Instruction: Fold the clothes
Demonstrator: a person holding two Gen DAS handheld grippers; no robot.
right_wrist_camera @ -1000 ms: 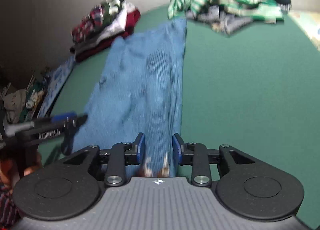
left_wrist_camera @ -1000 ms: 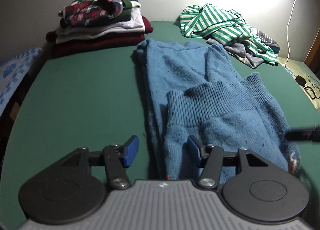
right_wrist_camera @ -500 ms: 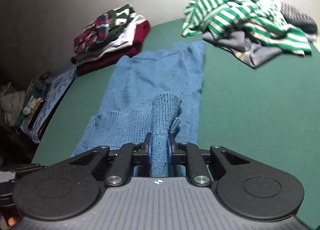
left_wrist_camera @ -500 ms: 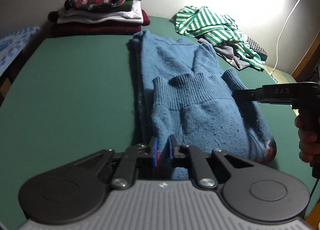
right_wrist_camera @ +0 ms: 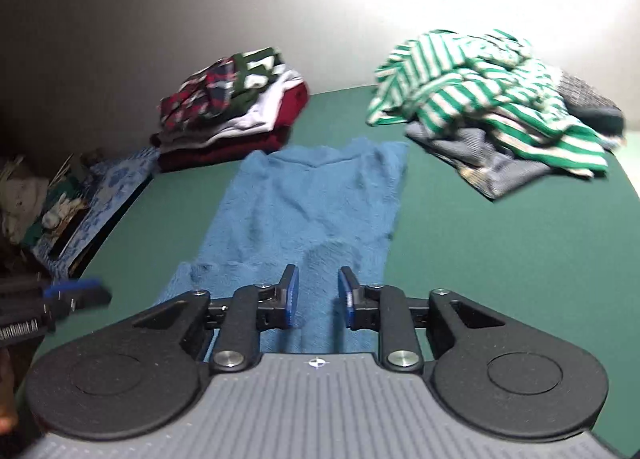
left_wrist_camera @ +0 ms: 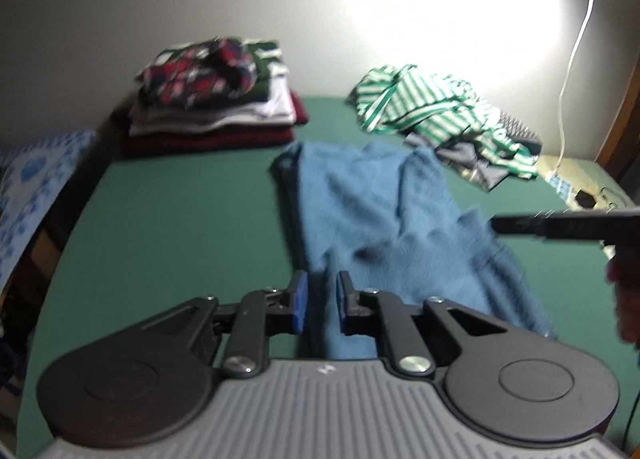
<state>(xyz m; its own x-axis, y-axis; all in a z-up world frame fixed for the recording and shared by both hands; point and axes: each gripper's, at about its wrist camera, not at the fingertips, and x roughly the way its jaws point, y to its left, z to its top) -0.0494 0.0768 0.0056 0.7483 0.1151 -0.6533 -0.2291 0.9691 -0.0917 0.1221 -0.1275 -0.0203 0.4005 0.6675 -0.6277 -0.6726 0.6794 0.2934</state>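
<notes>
Both my claws just let go: left gripper (left_wrist_camera: 319,301) and right gripper (right_wrist_camera: 318,295) parted, holding nothing. Blue sweater (right_wrist_camera: 316,199) lies on the green table (right_wrist_camera: 500,259), fold laid. Folded stack (right_wrist_camera: 236,111) beyond.

Probably a home bedroom: a green bench (right_wrist_camera: 500,259) against a plain wall carries folded clothes (right_wrist_camera: 236,115) and a laundry heap (right_wrist_camera: 492,99) (a patterned pillow (left_wrist_camera: 28,187), blurred, alongside).

Left gripper (left_wrist_camera: 320,305) and right gripper (right_wrist_camera: 318,297): black linkages, blue pads, silver screws, round black discs, ribbed grey housing.
</notes>
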